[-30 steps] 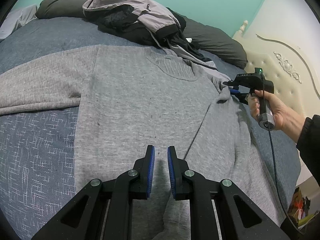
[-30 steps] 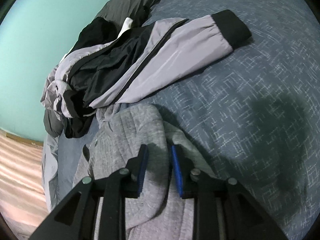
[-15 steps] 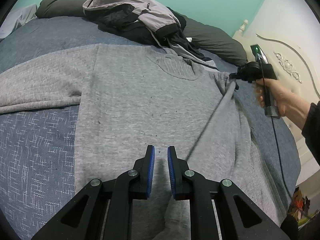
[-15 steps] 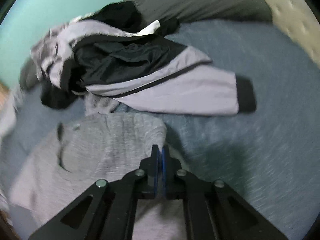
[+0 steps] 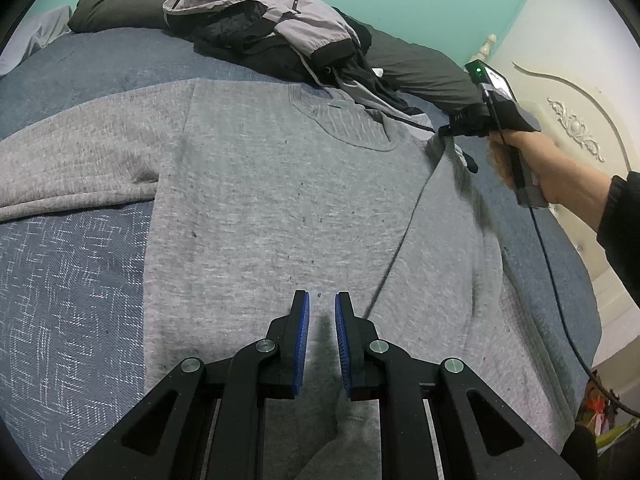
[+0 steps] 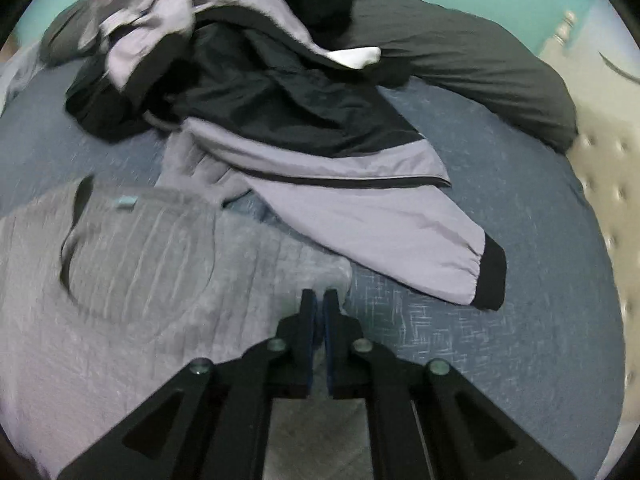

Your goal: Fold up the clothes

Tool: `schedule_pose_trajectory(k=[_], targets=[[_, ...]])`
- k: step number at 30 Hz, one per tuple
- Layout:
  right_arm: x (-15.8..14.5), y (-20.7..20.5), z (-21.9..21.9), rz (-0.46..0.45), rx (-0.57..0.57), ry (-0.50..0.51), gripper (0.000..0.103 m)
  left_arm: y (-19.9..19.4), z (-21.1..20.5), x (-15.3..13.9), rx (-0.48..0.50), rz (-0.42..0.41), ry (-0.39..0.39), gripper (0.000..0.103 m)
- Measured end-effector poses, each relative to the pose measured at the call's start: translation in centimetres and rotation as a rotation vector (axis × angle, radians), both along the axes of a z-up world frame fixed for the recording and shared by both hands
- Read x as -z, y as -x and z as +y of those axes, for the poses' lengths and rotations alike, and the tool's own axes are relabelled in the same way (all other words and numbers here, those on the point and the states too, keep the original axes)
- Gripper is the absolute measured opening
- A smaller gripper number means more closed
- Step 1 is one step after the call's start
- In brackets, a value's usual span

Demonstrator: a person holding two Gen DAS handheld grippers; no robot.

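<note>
A grey sweater (image 5: pixel 280 200) lies front-up on the blue bed cover (image 5: pixel 72 300), its left sleeve spread out to the left. My left gripper (image 5: pixel 321 312) sits at the lower hem. Its pads stand a narrow gap apart, and a bunch of hem cloth (image 5: pixel 352 424) rises between the fingers. My right gripper (image 6: pixel 320 300) is shut on the sweater's shoulder (image 6: pixel 328 272). In the left wrist view a hand holds the right gripper (image 5: pixel 444 132) at the shoulder, raised a little. A taut crease (image 5: pixel 400 240) runs from there down to my left gripper.
A grey and black jacket (image 6: pixel 300 152) lies crumpled just beyond the sweater's collar, one sleeve reaching toward the right gripper. Dark pillows (image 6: pixel 480 68) lie along the teal wall. A cream padded headboard (image 5: pixel 572 128) borders the bed on the right. A cable (image 5: pixel 552 280) hangs from the right gripper.
The right gripper's jaws closed on the sweater's shoulder, then it rolled and lifted, pulling the shoulder up so a crease formed. The left gripper has not moved.
</note>
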State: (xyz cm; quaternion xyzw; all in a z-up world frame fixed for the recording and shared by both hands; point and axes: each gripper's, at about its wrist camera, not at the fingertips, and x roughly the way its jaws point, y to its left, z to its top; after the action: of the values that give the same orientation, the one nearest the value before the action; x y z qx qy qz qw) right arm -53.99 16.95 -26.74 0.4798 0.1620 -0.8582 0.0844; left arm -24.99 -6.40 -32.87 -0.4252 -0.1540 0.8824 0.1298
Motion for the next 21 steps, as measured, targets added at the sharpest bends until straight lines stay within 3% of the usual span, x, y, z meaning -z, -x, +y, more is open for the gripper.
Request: schedule_pose_trajectory(k=[4,9,14,21], targets=[[-1.7,1.0,1.9,0.024,0.034,0.154,0.005,0.0,0.1,0.1,0.006,-0.004,-0.003,0.014],[-3.4,0.6,6.2,0.086,0.073,0.268,0.008,0.0,0.3,0.0,0.012,-0.004,-0.002,0.014],[-1.6,0.1,9.5,0.007,0.091,0.370,0.012,0.0,0.4,0.2,0.015,-0.008,0.000,0.014],[0.3,-0.8,7.7,-0.043,-0.034,0.432,0.032,0.3,1.1,0.3,0.028,-0.012,0.008,0.014]])
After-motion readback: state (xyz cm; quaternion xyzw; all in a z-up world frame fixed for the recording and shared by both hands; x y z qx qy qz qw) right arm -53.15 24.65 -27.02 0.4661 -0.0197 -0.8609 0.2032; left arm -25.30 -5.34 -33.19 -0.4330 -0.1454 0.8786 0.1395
